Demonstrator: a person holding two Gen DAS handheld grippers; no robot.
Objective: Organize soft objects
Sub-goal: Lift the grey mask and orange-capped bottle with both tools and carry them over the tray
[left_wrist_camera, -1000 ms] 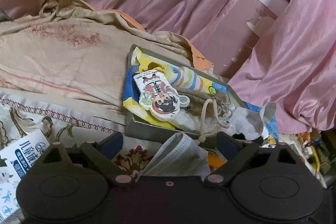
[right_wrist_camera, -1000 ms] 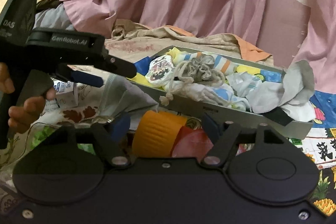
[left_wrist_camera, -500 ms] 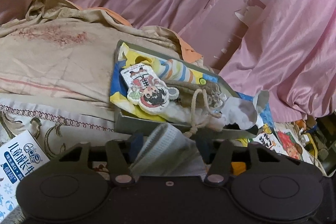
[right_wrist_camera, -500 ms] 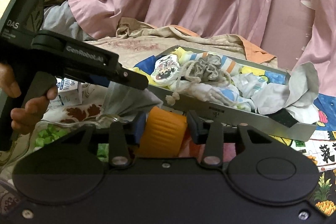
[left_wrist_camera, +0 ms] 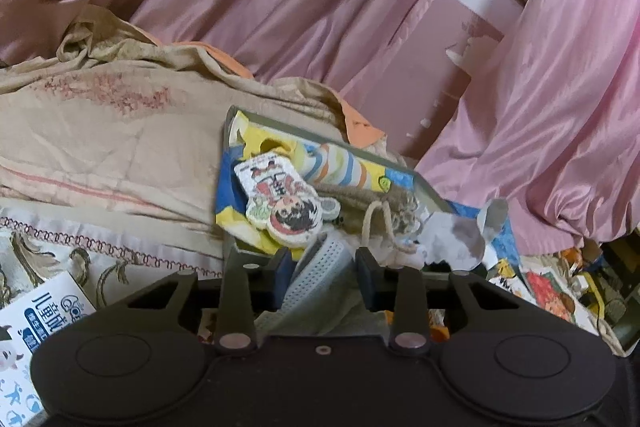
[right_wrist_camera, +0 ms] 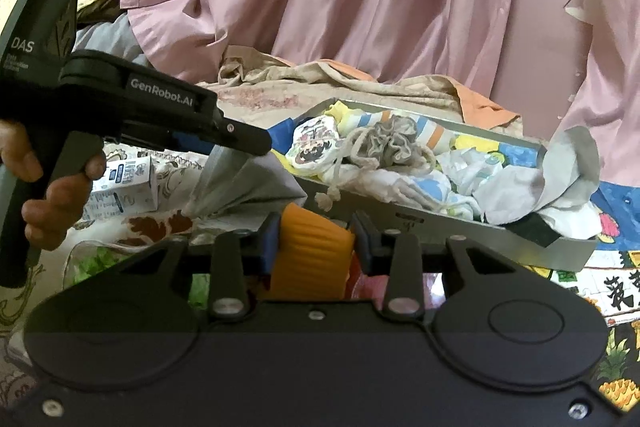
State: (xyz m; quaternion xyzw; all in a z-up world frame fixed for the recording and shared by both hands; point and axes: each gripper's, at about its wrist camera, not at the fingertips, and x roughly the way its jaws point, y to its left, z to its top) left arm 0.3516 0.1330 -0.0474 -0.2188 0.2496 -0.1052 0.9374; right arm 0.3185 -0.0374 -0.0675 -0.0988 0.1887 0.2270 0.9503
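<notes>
Left gripper (left_wrist_camera: 323, 269) clamps grey face mask (left_wrist_camera: 320, 267), just short of tray (right_wrist_camera: 440, 223) near rim. Right gripper (right_wrist_camera: 314, 241) holds orange ribbed cap (right_wrist_camera: 312, 255); what's under it is hidden. Tray heaped, socks (right_wrist_camera: 560, 171) overhanging right end.

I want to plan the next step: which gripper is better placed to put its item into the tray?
Left, probably. The left gripper holds the face mask near the tray edge.
</notes>
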